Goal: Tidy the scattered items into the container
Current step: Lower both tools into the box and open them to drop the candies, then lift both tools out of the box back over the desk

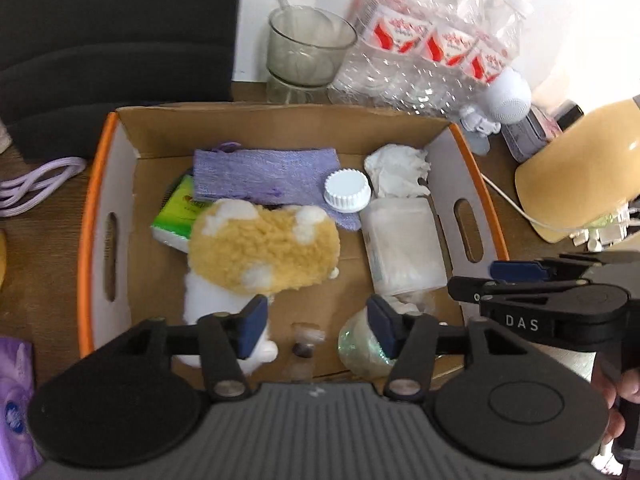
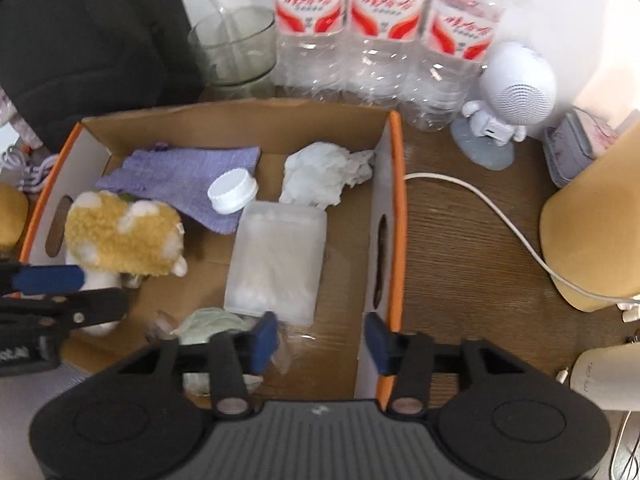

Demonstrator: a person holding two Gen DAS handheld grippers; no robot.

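An open cardboard box with orange rims (image 1: 94, 200) (image 2: 396, 208) holds a tan and white plush toy (image 1: 264, 250) (image 2: 124, 232), a purple cloth (image 1: 264, 176) (image 2: 180, 178), a white cap (image 1: 347, 190) (image 2: 232, 191), crumpled tissue (image 1: 396, 168) (image 2: 324, 172), a clear cotton-swab box (image 1: 404, 244) (image 2: 280, 256), a green tissue pack (image 1: 180, 208) and a small clear item (image 1: 304, 340). My left gripper (image 1: 316, 326) is open and empty over the box's near edge. My right gripper (image 2: 322, 340) is open and empty above the box's near right corner.
Behind the box stand a glass bowl (image 1: 308, 48) (image 2: 236, 44), packed water bottles (image 1: 432, 40) (image 2: 384, 32) and a white robot figure (image 2: 508, 100). A tan lamp base (image 2: 592, 232) and white cable (image 2: 480, 204) lie to the right. A purple tissue pack (image 1: 14, 396) lies left.
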